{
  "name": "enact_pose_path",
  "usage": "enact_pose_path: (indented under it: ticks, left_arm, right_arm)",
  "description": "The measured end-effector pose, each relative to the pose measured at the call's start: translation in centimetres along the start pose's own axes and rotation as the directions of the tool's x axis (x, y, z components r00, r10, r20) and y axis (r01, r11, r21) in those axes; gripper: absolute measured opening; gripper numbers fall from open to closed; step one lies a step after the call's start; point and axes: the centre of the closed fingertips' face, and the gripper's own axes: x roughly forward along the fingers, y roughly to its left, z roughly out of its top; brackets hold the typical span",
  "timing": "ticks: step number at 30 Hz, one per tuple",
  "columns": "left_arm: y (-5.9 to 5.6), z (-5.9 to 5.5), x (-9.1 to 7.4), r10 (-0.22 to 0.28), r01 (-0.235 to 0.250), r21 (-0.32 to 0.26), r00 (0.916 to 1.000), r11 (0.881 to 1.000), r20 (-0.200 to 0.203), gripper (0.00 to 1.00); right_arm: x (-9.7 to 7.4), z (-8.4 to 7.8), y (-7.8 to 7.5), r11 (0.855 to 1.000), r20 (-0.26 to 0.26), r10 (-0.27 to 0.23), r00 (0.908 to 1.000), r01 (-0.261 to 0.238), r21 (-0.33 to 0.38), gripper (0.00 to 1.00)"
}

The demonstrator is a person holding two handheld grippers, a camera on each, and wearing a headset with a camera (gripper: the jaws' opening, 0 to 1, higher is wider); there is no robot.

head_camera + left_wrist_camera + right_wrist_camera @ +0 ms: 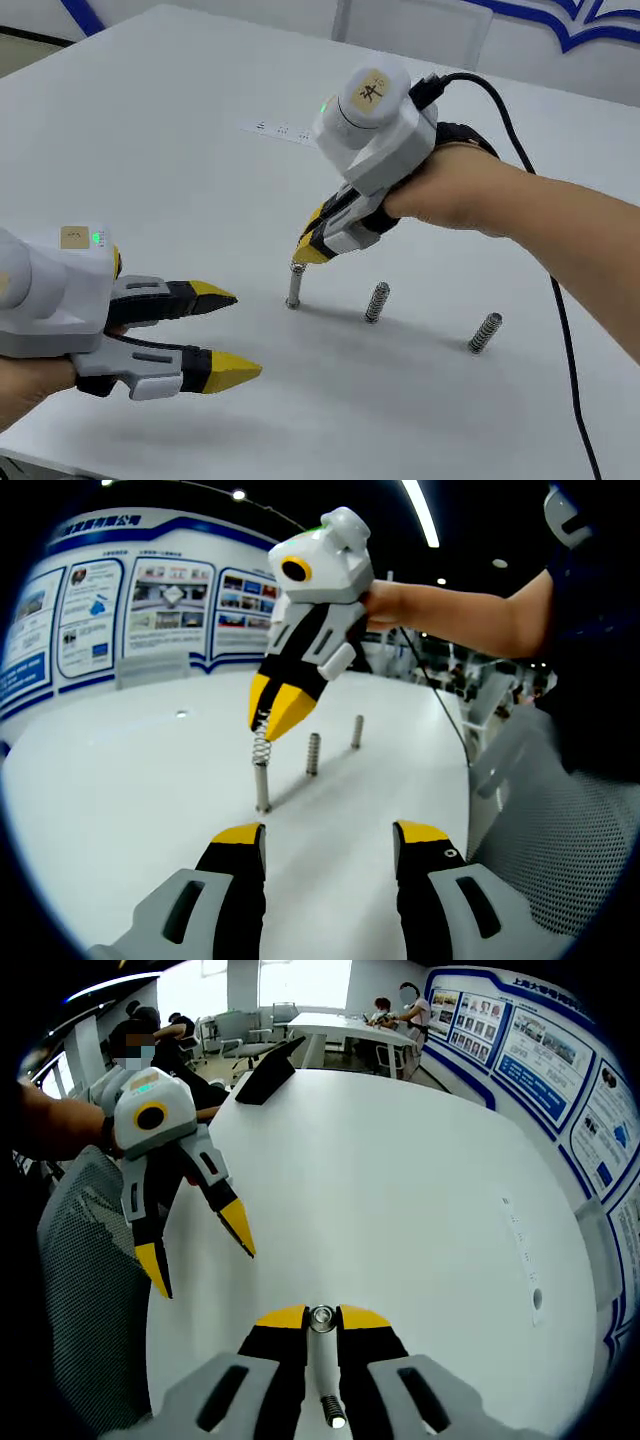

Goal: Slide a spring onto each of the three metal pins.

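In the centre of the head view the right gripper [305,254] pinched the last spring [262,744], its lower end at the tip of the bare pin [294,288]. The middle pin [377,301] and the right pin [485,333] already wore springs. The spring probably needed to be kept in line with the pin, lowered straight and released only once threaded, while the left gripper [245,333], spread at lower left, stood free to steady the pin.

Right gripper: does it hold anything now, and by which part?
The right gripper holds a spring by its upper end, between the tips of its fingers, over a pin.
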Motion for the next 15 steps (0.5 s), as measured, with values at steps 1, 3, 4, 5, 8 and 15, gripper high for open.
enact_pose_path:
  ticks: [1,3,4,5,8,15]
  left_arm:
    - [0.0,0.0,0.0,-0.001,0.001,0.000,1.0000,1.000,0.000,0.52]
    - [0.0,-0.1,0.0,-0.001,0.001,-0.001,1.0000,1.000,-0.001,0.52]
    - [0.0,-0.1,0.0,-0.001,0.001,-0.001,1.0000,1.000,-0.002,0.52]
    - [0.0,-0.1,0.0,-0.001,0.001,-0.002,1.0000,1.000,-0.003,0.52]
    - [-0.1,-0.2,0.0,-0.004,0.004,-0.001,1.0000,1.000,-0.005,0.52]
    - [0.0,-0.1,0.1,-0.005,0.005,-0.001,1.0000,1.000,-0.004,0.52]
  right_arm:
    - [0.1,-0.1,0.0,1.000,-0.005,0.002,1.0000,-0.002,0.000,0.12]
    - [0.3,-0.2,0.0,1.000,-0.011,0.004,0.9999,-0.004,0.000,0.12]
    - [0.5,-0.3,0.0,1.000,-0.018,0.006,0.9998,-0.006,0.001,0.12]
    - [0.7,-0.4,-0.1,1.000,-0.023,0.006,0.9997,-0.006,0.001,0.12]
    - [1.2,-0.7,-0.2,1.000,-0.038,0.013,0.9992,-0.013,0.005,0.12]
    - [2.3,-1.1,0.1,1.000,-0.066,0.025,0.9975,-0.024,0.013,0.12]
